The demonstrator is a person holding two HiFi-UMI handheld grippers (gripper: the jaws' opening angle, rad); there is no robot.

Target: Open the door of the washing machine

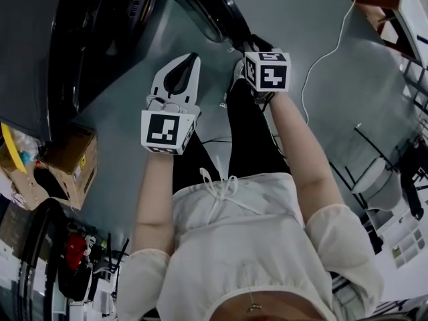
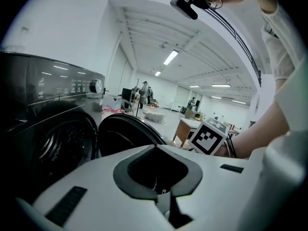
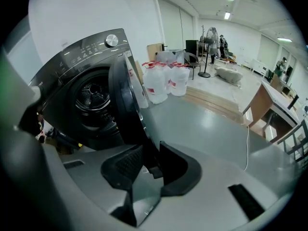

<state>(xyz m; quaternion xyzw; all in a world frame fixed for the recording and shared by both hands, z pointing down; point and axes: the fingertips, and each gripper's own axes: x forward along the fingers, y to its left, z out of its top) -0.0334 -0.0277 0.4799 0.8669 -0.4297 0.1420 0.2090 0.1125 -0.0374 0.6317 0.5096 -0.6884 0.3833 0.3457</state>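
Note:
The dark washing machine (image 1: 100,32) fills the head view's upper left, and its round door (image 1: 207,9) stands swung out from the front. In the right gripper view the drum (image 3: 94,97) shows behind the door (image 3: 122,100). That door's edge runs down between the black pads of my right gripper (image 3: 148,163), which is shut on it. In the head view the right gripper (image 1: 249,49) reaches the door's lower rim. My left gripper (image 1: 193,59) hangs beside it over the floor, shut and empty. The left gripper (image 2: 156,165) view shows the door (image 2: 127,138) ahead, apart from the jaws.
A cardboard box (image 1: 70,156) and clutter sit at the left by the machine. A white cable (image 1: 328,52) trails over the grey floor at the right, near metal frames (image 1: 408,79). Water jugs (image 3: 163,81) stand past the door, and a wooden table (image 3: 267,105) stands further off.

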